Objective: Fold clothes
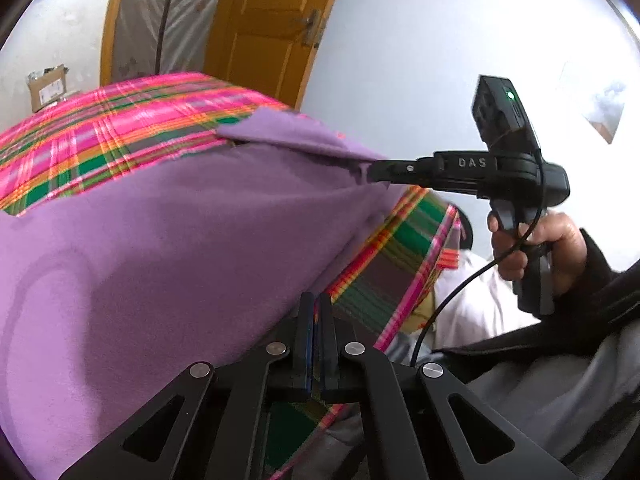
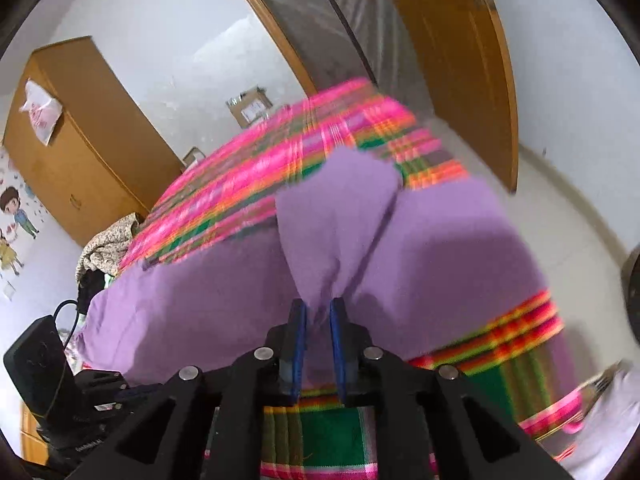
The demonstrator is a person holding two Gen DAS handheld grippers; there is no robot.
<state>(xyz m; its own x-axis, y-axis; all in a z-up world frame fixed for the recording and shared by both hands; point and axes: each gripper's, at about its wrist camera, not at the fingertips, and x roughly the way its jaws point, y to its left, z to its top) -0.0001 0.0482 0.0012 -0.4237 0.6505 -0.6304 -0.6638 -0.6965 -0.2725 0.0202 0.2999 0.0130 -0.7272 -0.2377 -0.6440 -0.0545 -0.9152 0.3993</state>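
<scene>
A purple garment (image 1: 168,240) lies spread across a bed covered with a bright plaid sheet (image 1: 100,136), near the bed's edge. We judge the cloth light, soft and limp: it sags and puckers wherever it is lifted, so it is best taken by a corner or hem, with both grips at matching points so that the fold falls even.

The right gripper (image 2: 318,308) has its blue-padded fingers narrowed to a small gap, pinching a gathered bunch of the purple cloth that rises in a flap beyond the tips; seen from the left wrist view, the same tool (image 1: 378,172), held in the person's hand (image 1: 536,248), draws a corner of the cloth up off the bed.

The left gripper (image 1: 314,312) has its fingers nearly together at the near edge of the garment. Whether cloth is caught between them, we cannot tell.
</scene>
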